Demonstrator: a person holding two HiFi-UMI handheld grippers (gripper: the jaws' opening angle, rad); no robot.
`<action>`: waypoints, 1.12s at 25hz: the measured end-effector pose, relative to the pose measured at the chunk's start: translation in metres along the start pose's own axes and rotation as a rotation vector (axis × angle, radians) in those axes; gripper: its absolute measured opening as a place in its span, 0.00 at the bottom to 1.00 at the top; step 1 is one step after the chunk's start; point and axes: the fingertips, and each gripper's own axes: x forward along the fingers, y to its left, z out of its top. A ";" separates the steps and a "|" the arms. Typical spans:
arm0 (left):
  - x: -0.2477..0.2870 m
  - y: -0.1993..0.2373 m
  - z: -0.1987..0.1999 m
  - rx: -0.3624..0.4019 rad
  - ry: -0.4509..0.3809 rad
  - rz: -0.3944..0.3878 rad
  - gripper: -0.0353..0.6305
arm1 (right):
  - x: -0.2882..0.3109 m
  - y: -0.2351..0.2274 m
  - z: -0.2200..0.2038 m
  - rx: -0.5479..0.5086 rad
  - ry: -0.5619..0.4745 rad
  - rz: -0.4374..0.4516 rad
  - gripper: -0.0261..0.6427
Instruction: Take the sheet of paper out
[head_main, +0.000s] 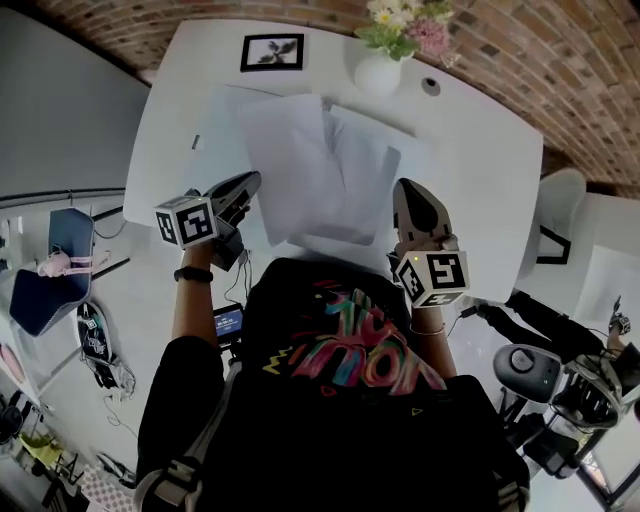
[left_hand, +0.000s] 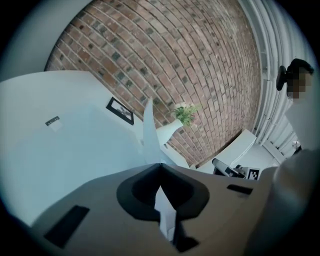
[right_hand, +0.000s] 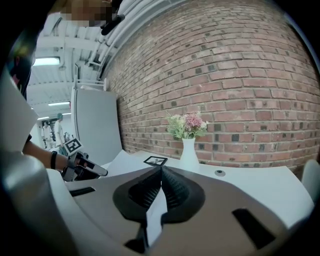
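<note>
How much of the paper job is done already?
Done: both grippers are shut on paper. In hand: the left gripper pinches a white sheet that stands up from its jaws, and the right gripper pinches a paper edge too. Left: the papers lie overlapping on the table, so pulling one sheet clear looks not yet done.

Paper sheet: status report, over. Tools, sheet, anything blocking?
Left tool shut on paper edge. Right tool shut on paper edge. Vase and frame at table's far side, clear.
</note>
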 end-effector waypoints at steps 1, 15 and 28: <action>-0.002 -0.006 0.005 -0.001 -0.024 -0.004 0.09 | 0.001 -0.003 0.004 -0.003 -0.004 0.006 0.07; -0.021 -0.108 0.069 0.194 -0.280 -0.097 0.09 | 0.004 -0.026 0.051 -0.026 -0.080 -0.021 0.07; 0.023 -0.178 0.075 0.711 -0.366 0.068 0.09 | -0.029 -0.068 0.058 -0.013 -0.102 -0.133 0.07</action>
